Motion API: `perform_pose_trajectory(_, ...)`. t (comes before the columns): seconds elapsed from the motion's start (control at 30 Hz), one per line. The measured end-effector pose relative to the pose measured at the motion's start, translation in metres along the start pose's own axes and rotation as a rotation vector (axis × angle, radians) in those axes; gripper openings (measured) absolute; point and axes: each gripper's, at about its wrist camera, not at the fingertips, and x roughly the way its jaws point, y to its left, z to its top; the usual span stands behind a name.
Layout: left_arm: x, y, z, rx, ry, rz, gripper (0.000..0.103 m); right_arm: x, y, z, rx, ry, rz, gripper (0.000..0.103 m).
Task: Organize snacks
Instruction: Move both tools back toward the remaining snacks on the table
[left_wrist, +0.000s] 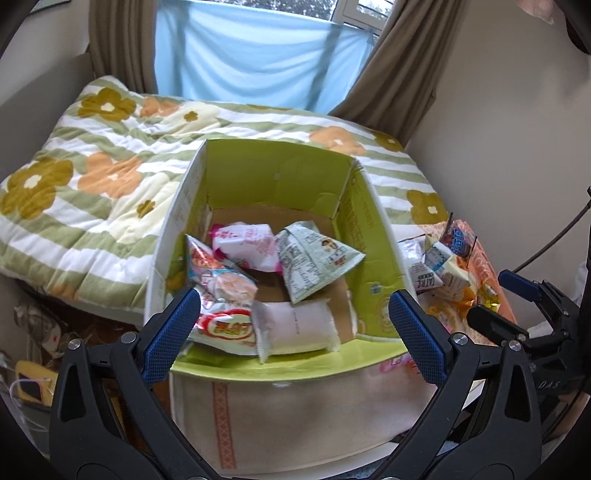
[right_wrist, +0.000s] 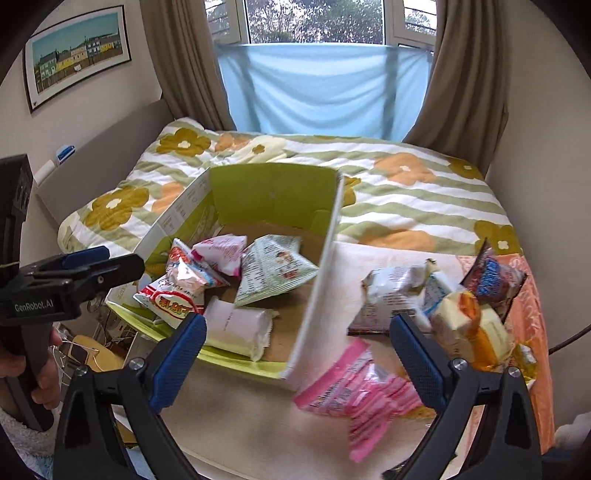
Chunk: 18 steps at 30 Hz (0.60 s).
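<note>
An open green cardboard box (left_wrist: 364, 206) (right_wrist: 273, 192) stands on a bed and holds several snack packets: a white one (left_wrist: 295, 326) (right_wrist: 236, 328), a grey-green one (left_wrist: 314, 262) (right_wrist: 273, 273), a pink-white one (left_wrist: 247, 243) and a red-white one (left_wrist: 221, 326). My left gripper (left_wrist: 293, 332) is open and empty over the box's near edge; it also shows in the right wrist view (right_wrist: 88, 266). My right gripper (right_wrist: 299, 354) is open and empty above the box's right wall and a pink packet (right_wrist: 362, 395). A pile of loose snacks (right_wrist: 450, 306) (left_wrist: 439, 266) lies right of the box.
The flowered quilt (left_wrist: 92, 177) (right_wrist: 406, 192) covers the bed behind the box. An orange cloth (right_wrist: 532, 306) lies under the loose snacks. Curtains and a blue sheet (right_wrist: 321, 92) hang at the window. A framed picture (right_wrist: 77, 55) hangs left. Clutter sits on the floor at left (right_wrist: 85, 354).
</note>
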Motion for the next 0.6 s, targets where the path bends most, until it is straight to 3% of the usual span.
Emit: perform_pose_trajectory(0.6, 0.003, -0.147, -0.078, -0.051, 0.031, 0.044, 0.101, -0.057, -0.150, -0.051, -0.022, 0.008, 0.040, 0.099)
